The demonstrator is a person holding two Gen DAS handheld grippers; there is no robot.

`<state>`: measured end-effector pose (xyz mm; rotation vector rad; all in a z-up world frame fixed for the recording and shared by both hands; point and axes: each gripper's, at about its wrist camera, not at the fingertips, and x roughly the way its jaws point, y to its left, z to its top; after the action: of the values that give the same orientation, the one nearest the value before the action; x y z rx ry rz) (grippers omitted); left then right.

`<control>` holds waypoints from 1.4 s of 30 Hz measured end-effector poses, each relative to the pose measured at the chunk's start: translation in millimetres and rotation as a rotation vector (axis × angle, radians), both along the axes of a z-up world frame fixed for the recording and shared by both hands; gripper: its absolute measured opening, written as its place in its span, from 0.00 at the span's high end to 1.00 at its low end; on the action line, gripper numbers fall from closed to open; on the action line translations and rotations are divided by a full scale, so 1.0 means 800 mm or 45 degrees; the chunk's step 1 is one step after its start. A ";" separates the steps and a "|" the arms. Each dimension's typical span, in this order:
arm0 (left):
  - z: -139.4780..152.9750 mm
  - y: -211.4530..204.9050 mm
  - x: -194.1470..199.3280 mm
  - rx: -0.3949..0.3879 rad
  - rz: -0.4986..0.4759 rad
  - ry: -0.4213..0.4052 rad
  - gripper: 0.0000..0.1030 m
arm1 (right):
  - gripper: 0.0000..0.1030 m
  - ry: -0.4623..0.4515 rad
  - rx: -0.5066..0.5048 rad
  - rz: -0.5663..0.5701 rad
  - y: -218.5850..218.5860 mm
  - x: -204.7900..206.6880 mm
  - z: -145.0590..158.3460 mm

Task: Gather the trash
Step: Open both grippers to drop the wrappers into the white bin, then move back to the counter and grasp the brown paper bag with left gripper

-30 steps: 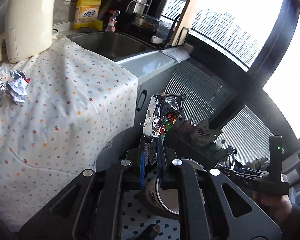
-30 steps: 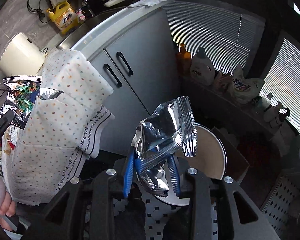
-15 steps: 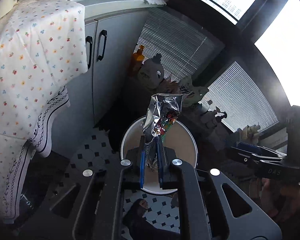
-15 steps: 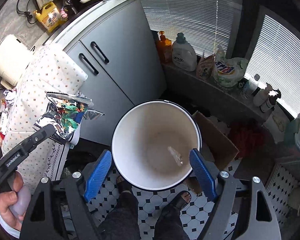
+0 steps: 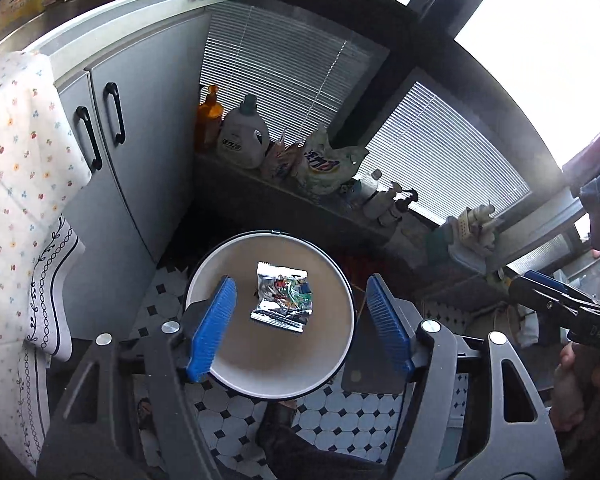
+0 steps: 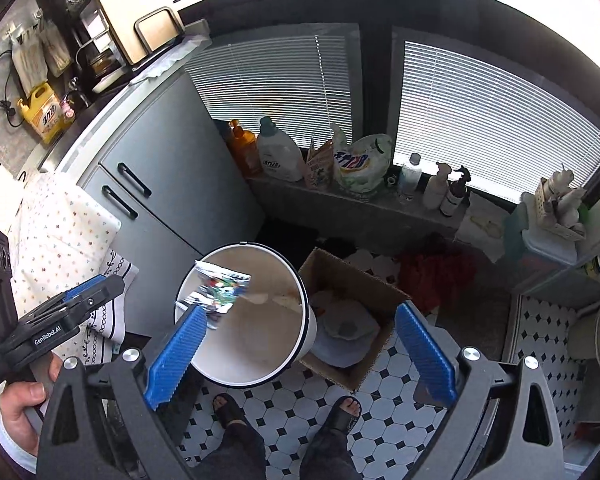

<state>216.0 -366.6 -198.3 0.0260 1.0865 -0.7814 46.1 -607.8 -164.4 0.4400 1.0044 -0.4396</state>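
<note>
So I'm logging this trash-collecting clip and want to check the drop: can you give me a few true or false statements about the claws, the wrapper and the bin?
1. The left claw is open. True.
2. The foil wrapper is clamped in the left claw. False: it is free, over the bin's opening.
3. The white bin stands beside a cardboard box. True.
4. The right claw grips a wrapper. False: it is open and holds nothing.

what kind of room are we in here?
Most likely a home kitchen or utility corner: grey counter cabinets, detergent bottles on a window ledge, black-and-white tiled floor, and a white trash bin by the cabinets.
</note>
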 end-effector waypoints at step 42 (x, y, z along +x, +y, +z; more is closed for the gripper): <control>0.146 0.579 0.015 0.020 1.091 -0.326 0.06 | 0.08 -0.326 0.076 0.938 0.474 0.292 0.086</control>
<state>227.6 97.0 -81.5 -0.3022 0.7492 0.0078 279.7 -228.5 -95.6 0.1490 0.8597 0.3030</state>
